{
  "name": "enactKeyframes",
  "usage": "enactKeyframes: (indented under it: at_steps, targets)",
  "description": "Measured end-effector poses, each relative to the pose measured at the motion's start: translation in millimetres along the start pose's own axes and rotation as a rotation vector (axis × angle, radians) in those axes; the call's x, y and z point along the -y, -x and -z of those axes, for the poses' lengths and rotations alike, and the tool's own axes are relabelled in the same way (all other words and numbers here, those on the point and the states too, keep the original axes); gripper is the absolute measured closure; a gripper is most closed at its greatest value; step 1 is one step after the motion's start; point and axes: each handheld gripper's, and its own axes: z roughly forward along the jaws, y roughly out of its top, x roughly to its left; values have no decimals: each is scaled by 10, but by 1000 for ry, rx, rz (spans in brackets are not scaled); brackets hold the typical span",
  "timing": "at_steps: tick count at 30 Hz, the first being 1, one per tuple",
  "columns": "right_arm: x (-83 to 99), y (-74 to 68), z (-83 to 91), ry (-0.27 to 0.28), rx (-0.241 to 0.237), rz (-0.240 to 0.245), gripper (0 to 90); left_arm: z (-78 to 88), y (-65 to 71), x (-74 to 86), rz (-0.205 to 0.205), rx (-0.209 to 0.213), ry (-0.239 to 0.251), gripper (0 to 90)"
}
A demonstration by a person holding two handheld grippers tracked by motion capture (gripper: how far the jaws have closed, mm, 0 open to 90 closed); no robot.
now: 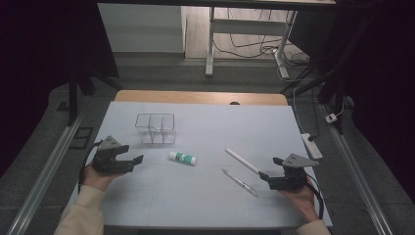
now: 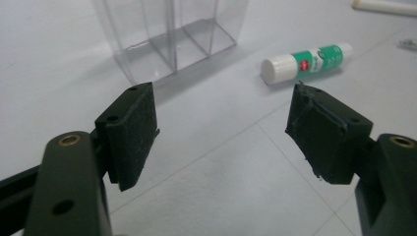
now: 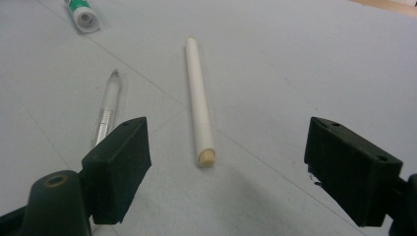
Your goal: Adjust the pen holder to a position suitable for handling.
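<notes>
Right gripper view | white stick [image 3: 199, 105] lies lengthwise, near end between jaws | right hand-held gripper [image 3: 226, 167] gaping, empty

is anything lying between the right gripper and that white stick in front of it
Nothing visible does. The right gripper is open, and the white stick lies on bare table straight ahead between its jaws. The clear pen lies off to one side, apart from the stick.
</notes>
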Motion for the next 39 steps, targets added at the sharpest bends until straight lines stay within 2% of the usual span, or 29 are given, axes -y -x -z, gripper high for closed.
enactKeyframes:
  at_steps: [3,14,17,25,30,31,32,34,35,36,39]
  targets:
    - [0,1,4,-1,-1,-2,170,25,-67,-57,22,-24,1,284]
    - [8,5,-19,-14,3,3,170,61,-273,-164,42,-60,-1,315]
    - [8,10,-12,-11,6,-2,171,70,-349,-199,53,-64,4,344]
    - [7,4,-3,-10,12,-8,174,47,-452,-234,58,-79,5,424]
    - [7,9,-7,-11,13,-12,178,9,-533,-235,65,-95,-3,563]
    - [7,9,-7,-11,13,-12,178,-4,-545,-236,67,-97,-3,563]
    - [6,8,-3,-12,18,-11,179,-18,-555,-238,67,-98,-5,633]
    - [6,8,-3,-12,17,-10,179,-52,-566,-243,69,-98,-10,698]
    - [7,6,-3,-12,14,-8,179,-72,-568,-248,68,-96,-15,698]
    - [6,1,-3,-10,15,-7,179,-106,-571,-263,61,-98,-19,773]
    - [8,2,-7,-12,14,-5,180,-163,-590,-299,52,-94,-31,870]
